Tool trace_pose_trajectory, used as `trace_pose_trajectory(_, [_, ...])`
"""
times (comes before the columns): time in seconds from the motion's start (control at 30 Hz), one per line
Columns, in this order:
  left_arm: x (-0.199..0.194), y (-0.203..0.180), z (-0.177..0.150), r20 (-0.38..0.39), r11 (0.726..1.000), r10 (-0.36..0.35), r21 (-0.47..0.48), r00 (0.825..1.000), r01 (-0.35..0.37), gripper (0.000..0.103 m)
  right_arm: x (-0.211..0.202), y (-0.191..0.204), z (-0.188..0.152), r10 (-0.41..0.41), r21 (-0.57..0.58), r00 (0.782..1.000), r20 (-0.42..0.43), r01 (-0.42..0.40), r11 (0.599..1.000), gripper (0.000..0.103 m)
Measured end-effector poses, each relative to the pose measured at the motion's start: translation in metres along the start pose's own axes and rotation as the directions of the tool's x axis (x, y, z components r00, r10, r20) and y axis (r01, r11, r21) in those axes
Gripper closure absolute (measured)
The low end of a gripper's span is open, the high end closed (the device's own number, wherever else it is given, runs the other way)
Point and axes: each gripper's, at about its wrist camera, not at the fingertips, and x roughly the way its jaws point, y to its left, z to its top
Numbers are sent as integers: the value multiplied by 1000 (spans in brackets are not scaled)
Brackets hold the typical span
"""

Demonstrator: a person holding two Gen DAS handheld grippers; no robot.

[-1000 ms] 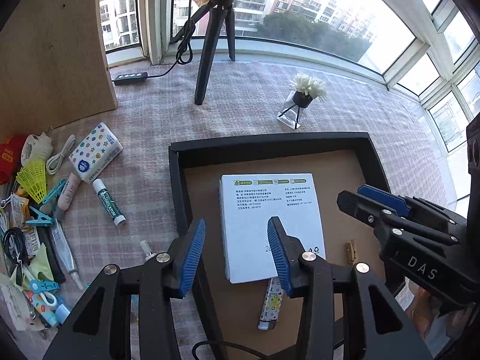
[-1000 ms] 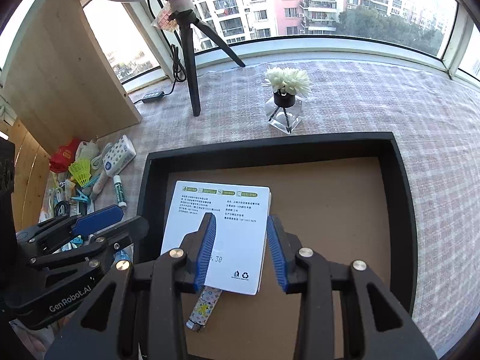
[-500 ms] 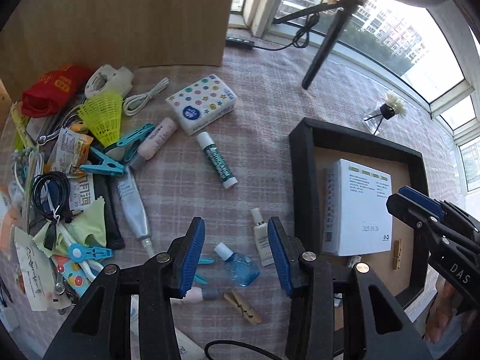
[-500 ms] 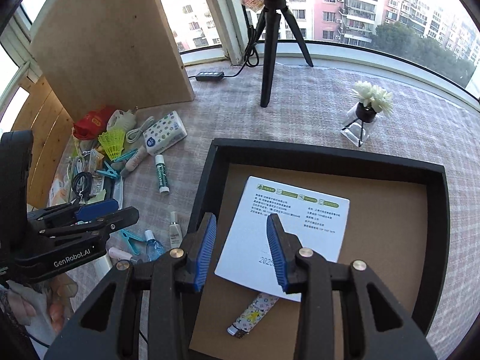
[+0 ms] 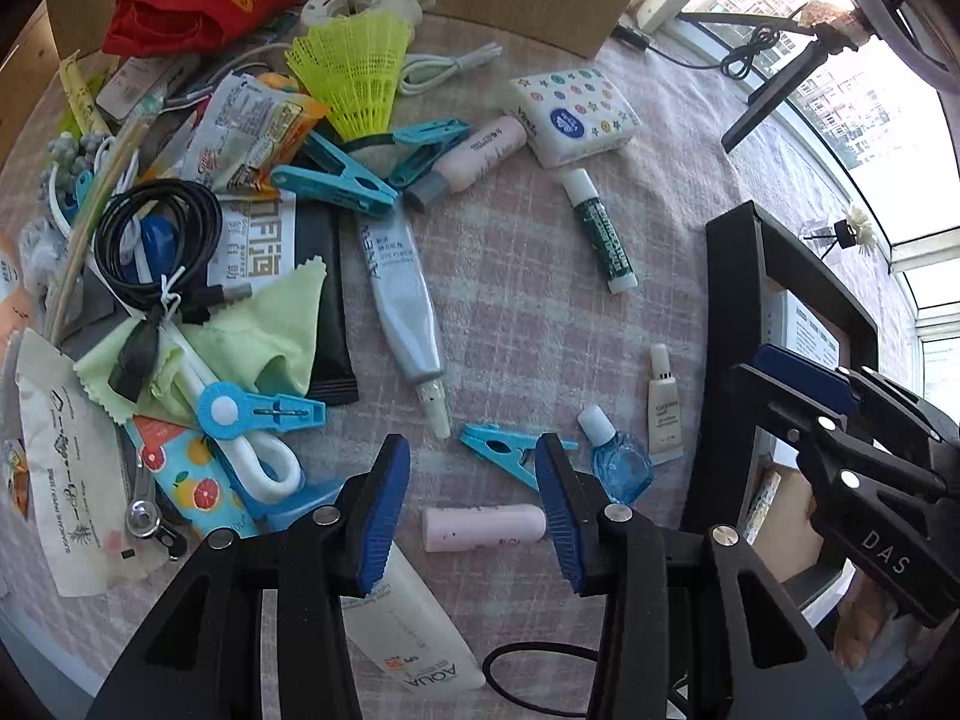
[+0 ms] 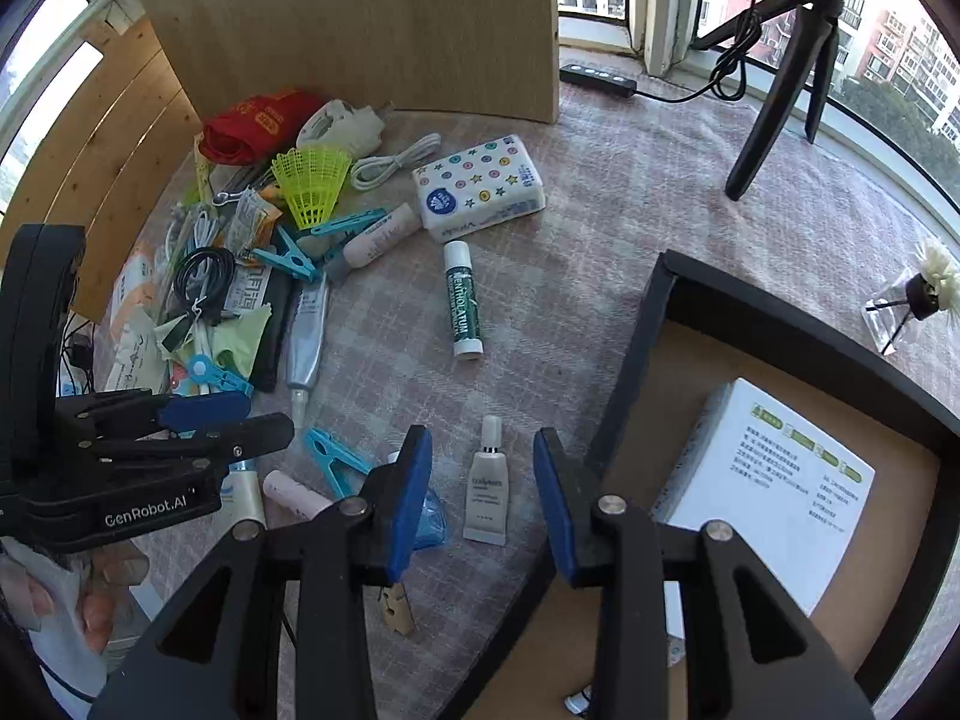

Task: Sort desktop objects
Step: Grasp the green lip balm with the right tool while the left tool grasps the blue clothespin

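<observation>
A: Two grippers, both over the tabletop. Surface = pink/grey plaid cloth (image 6: pixel 600 192), runs up to the windows.

B: Room?

A: Bay windows w/ apartment blocks outside, sun coming in hard. Wood panel (image 6: pixel 360 18) stands at the back behind the clutter. Black tripod (image 6: pixel 780 78) near the glass, power strip (image 6: pixel 597 77) + cable beside it. Small glass vase w/ white flower (image 6: pixel 912 300) past the tray's far corner.

B: Tray?

A: Black tray (image 6: pixel 636 372), brown bottom, on the right of the clutter. White box (image 6: pixel 774 480) lies flat in it.

B: Left gripper?

A: Left gripper (image 5: pixel 474 501) points down, fingers spread, nothing pinched. Pink tube (image 5: pixel 483 528) lies on the cloth in the gap btw them, not touched as far as I can tell. Blue clip (image 5: pixel 504 450) just beyond the tips, blue bottle (image 5: pixel 618 459) by the right finger.

B: Right one?

A: Right gripper (image 6: pixel 483 498) also spread, empty. Small white tube (image 6: pixel 489 492) lies on the cloth btw its fingers, tray edge just to its right.

B: Rest of the stuff?

A: Piled left: yellow shuttlecock (image 6: pixel 312 180), red bag (image 6: pixel 258 120), black cable coil (image 6: pixel 204 276), tissue pack (image 6: pixel 480 186), green lip balm (image 6: pixel 463 300) lying apart from the heap.
</observation>
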Motion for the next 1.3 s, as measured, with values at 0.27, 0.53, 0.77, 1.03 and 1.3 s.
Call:
trace_pose_trajectory(0.27, [16, -9, -11, -46, 998, -42, -45, 998, 40, 62, 22, 7, 15, 13, 16, 999, -32, -12, 1000, 68])
trace_pose_trajectory(0.53, [34, -19, -4, -83, 998, -37, -49, 996, 33, 62, 48, 11, 47, -29, -2, 997, -65, 29, 1000, 68])
trace_pose_trajectory(0.77, [43, -29, 6, -77, 998, -27, -54, 997, 23, 62, 62, 11, 62, -36, -11, 996, -79, 35, 999, 68])
trace_pose_trajectory(1.03, [46, -48, 9, -46, 999, 37, 5, 998, -36, 62, 71, 8, 68, -52, -18, 993, -102, 50, 999, 72])
trace_pose_trajectory(1.3, [44, -53, 4, -19, 998, 59, 22, 998, -59, 80, 76, 2, 66, -43, -5, 992, -115, 42, 999, 87])
